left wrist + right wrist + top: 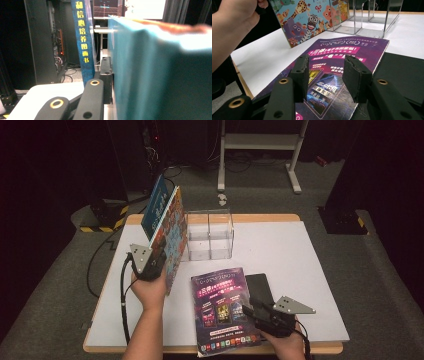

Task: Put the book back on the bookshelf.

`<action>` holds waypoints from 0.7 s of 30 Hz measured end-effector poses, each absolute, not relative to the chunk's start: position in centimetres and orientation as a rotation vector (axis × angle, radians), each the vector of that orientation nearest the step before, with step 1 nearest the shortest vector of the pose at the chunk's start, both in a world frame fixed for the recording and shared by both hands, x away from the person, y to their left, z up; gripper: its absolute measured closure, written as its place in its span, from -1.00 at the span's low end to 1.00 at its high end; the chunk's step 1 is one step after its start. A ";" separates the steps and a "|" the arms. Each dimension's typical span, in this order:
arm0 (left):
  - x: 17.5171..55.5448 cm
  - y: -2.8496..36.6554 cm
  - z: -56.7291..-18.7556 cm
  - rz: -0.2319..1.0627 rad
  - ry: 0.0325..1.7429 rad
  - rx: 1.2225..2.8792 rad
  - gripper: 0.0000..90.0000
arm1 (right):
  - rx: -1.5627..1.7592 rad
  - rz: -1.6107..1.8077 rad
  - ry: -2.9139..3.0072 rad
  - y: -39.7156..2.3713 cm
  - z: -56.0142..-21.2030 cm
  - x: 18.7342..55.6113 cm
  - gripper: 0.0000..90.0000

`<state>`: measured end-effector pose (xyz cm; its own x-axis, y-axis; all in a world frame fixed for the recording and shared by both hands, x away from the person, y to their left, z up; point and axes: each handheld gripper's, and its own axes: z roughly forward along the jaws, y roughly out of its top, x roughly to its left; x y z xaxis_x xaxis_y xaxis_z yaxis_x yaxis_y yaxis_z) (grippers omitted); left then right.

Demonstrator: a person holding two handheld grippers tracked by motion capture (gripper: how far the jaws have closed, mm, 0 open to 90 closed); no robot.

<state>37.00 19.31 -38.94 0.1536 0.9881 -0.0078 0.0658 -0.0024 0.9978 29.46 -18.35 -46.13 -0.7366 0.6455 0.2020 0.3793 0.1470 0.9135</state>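
My left gripper (156, 260) is shut on the lower edge of a picture book (172, 237) with cartoon animals on its cover, holding it upright and tilted above the table's left side. In the left gripper view (110, 72) one jaw presses the book's teal cover (160, 75); the other jaw is hidden behind it. A blue book (154, 205) with yellow characters on its spine (82, 42) rises just behind; I cannot tell whether it is gripped too. My right gripper (248, 312) hovers open over a purple magazine (347, 50) lying flat near the front edge (222, 310).
A clear acrylic holder (210, 235) with two compartments stands at the table's back middle. A flat black book (260, 285) lies partly under the magazine's right side. The white table top (300, 265) ends in a wooden rim; dark floor, cables and a stand lie beyond.
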 end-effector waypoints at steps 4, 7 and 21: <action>36.1 19.5 -39.0 1.058 1.120 1.343 0.63 | 1.002 1.624 2.189 -18.3 -46.2 29.5 0.23; 35.1 20.0 -39.0 1.051 1.114 1.342 0.62 | 1.004 1.622 2.191 -18.2 -46.2 29.5 0.23; 33.8 20.5 -39.6 1.090 1.164 1.329 0.76 | 0.998 1.612 2.212 -17.8 -46.5 29.5 0.23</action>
<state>33.79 20.47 -39.57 0.1242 0.9922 0.0078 0.0731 -0.0170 0.9972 29.46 -17.85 -46.55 -0.7425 0.6386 0.2023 0.3879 0.1637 0.9070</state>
